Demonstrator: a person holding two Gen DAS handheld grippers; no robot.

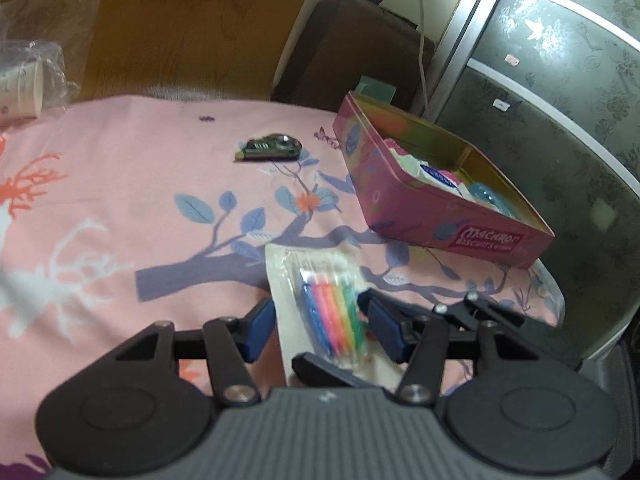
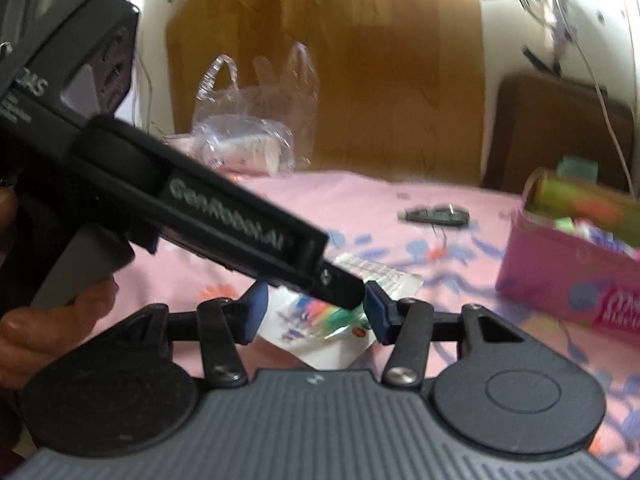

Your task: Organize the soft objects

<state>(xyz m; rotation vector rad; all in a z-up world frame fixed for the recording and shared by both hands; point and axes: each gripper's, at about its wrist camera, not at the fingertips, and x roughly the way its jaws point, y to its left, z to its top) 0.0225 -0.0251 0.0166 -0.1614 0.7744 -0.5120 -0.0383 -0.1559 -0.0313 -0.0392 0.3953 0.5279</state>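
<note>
A clear packet of coloured candles (image 1: 332, 304) lies on the pink floral cloth (image 1: 120, 184). My left gripper (image 1: 320, 320) is open, its blue pads on either side of the packet, low over the cloth. In the right wrist view the same packet (image 2: 320, 320) lies between the open pads of my right gripper (image 2: 316, 312), and the left gripper's body (image 2: 180, 200) crosses in front from the left. A pink macaron biscuit tin (image 1: 452, 216) stands open to the right, with several soft items inside. It also shows in the right wrist view (image 2: 568, 276).
A dark green pocket tool (image 1: 272, 148) lies on the cloth behind the packet. A clear plastic bag with a paper cup (image 2: 248, 148) sits at the far left edge. A brown headboard (image 1: 360, 52), a cable and a patterned cabinet (image 1: 560, 120) stand behind the tin.
</note>
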